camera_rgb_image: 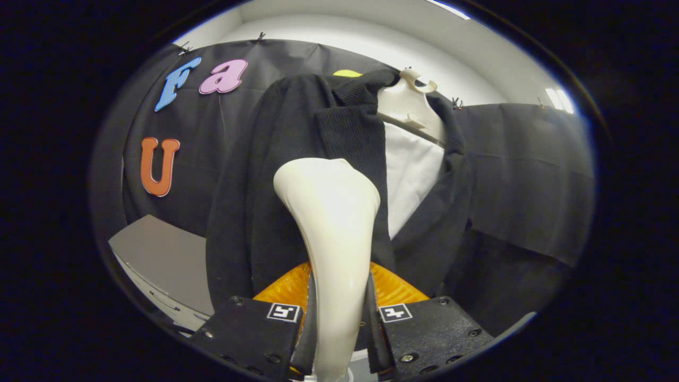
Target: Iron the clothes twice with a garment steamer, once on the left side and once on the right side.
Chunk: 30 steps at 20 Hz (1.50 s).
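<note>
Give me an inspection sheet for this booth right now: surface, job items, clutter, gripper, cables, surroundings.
Surface: a grey table stands beside the hanging garment.
Job's things: a cream garment steamer rises between the fingers, its head up against the black jacket; the jacket hangs open on a pale hanger over a white shirt.
Clutter: nothing seen.
Grippers: the hand-held gripper has both fingers pressed on the steamer's handle.
Cables: nothing seen.
Surroundings: black cloth wall behind the jacket, white wall above it.
</note>
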Each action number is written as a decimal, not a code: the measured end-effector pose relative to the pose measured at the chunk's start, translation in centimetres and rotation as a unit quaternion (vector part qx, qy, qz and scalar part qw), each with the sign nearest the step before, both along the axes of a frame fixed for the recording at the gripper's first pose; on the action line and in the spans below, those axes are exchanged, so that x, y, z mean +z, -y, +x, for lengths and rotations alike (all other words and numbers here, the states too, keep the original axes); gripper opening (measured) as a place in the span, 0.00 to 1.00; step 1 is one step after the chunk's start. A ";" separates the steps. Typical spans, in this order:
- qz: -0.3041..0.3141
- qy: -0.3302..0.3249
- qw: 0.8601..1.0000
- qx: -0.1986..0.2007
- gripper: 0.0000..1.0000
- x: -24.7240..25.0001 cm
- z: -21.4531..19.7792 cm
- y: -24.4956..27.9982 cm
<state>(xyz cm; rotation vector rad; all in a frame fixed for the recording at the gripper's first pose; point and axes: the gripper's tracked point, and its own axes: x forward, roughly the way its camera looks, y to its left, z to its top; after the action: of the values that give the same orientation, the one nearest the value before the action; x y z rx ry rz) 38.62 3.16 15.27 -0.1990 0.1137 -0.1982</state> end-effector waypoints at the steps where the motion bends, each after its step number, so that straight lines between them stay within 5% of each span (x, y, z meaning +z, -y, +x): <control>1: 0.001 -0.007 1.000 -0.003 0.41 -0.7 -0.1 0.3; 30: 0.057 -0.159 0.986 0.012 0.41 -21.6 -2.1 1.4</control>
<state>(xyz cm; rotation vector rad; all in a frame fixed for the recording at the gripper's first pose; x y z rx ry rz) 36.52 1.72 -6.29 -0.1161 0.4392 -0.1336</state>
